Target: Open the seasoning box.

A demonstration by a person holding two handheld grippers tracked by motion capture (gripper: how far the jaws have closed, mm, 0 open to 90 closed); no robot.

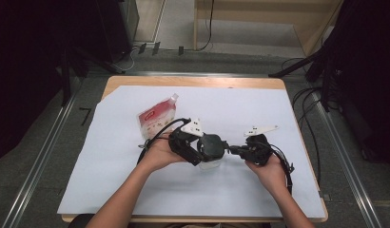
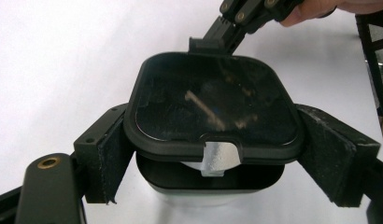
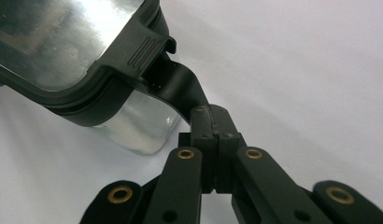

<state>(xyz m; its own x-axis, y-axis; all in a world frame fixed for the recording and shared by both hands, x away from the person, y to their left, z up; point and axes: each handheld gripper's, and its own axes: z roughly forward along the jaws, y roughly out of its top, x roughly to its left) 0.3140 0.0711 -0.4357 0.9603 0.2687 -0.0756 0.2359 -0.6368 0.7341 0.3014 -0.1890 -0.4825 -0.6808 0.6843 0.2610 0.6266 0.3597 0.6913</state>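
A clear container with a black lid (image 1: 212, 146) stands on the white sheet near the middle of the table. My left gripper (image 1: 199, 153) is shut on it, one pad pressing each side of the black rim (image 2: 213, 100). The lid looks tilted up above the clear body (image 2: 203, 179). My right gripper (image 1: 235, 150) comes in from the right, shut on the lid's black latch flap (image 3: 180, 86), with the jaws pressed together around it (image 3: 212, 125). That right gripper (image 2: 221, 29) also appears at the top of the left gripper view, behind the lid.
A red and white spouted pouch (image 1: 158, 116) lies flat just behind and left of the left hand. The white sheet (image 1: 240, 102) covers most of the wooden table (image 1: 193, 81). Cables and dark stands (image 1: 321, 85) line the floor at right.
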